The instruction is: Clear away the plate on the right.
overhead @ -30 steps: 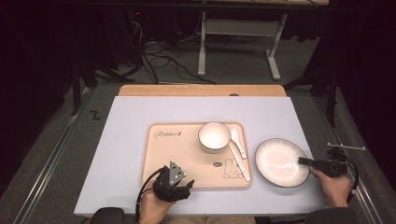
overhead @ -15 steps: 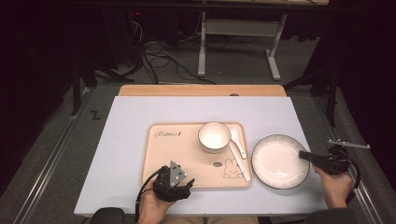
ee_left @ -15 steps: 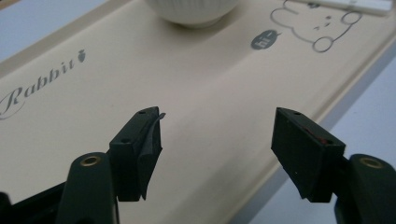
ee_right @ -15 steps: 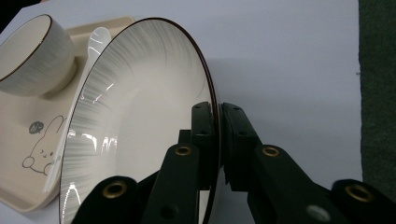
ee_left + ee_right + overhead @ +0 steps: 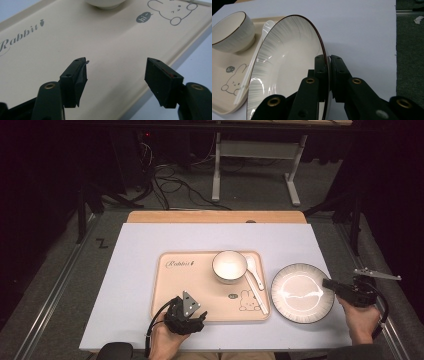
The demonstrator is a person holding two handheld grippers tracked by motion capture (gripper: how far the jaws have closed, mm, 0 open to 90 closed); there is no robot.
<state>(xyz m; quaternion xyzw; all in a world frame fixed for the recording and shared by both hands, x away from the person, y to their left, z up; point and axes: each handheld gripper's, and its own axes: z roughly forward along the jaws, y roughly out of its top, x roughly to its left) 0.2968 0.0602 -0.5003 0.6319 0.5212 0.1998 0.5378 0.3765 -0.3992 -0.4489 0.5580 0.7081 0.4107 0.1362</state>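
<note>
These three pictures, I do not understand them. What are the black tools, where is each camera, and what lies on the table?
A person sits at a table and holds a black two-jaw gripper in each hand. The high view looks down from above. The other two cameras ride on the grippers and look along their jaws. On the table lies a tray with a bowl and a spoon on it. Right of the tray is a plate. The right gripper has its jaws shut on the plate's rim. The left gripper is over the tray's near edge, jaws open, holding nothing.
</note>
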